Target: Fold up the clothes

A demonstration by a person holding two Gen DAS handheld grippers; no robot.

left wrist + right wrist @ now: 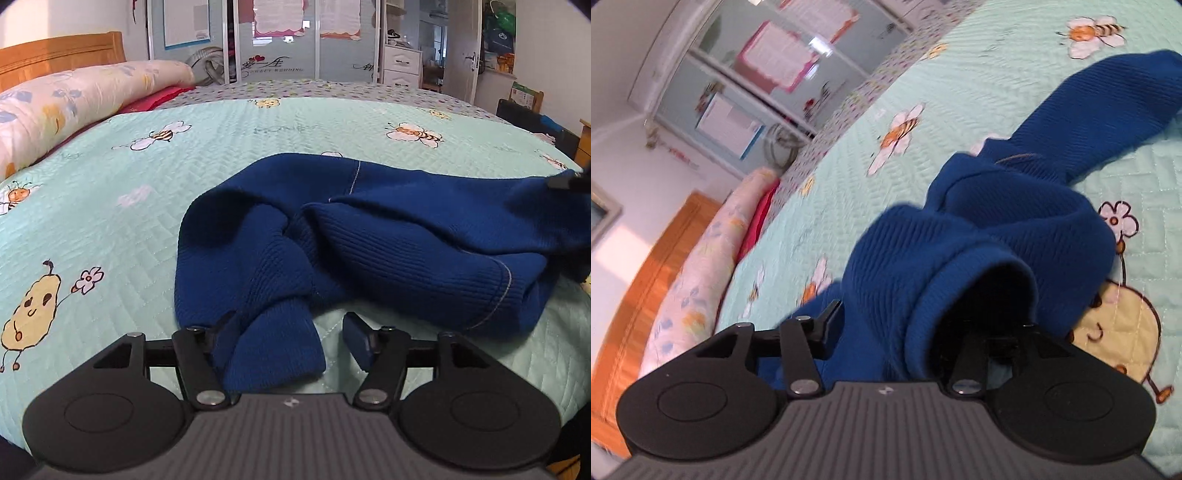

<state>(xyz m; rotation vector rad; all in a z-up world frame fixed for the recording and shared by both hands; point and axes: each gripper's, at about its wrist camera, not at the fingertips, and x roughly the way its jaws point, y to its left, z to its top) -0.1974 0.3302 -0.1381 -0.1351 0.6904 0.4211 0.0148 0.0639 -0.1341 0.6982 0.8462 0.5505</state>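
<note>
1. Shows the blue sweater (pixel 388 236) lying in a loose, twisted heap on the mint quilt (pixel 110 229) of the bed, not flat and not in a neat fold.
2. Finds the left gripper (pixel 288 332) wide open, holding nothing firmly; has one sleeve end (pixel 273 343) lying between its fingers and leaning on the left one only.
3. Finds the right gripper (pixel 916 321) also spread wide, with knit fabric draped over it and a tube-like opening of the cloth sitting around its right finger; seems hooked there, not pinched.
4. Risks catching only one layer if closed here, because the cloth is bunched; would then lift the heap as a lump and twist it more.
5. Risks also a slip of the sleeve end out of the left jaws, since it rests against one side and not in the middle.
6. Risks stretching the knit if pulled while hooked on the right finger.
7. Hides the right finger of the right gripper under fabric; cuts off the far right of the sweater in the left view; leaves collar, hem and second sleeve impossible to tell apart.
</note>
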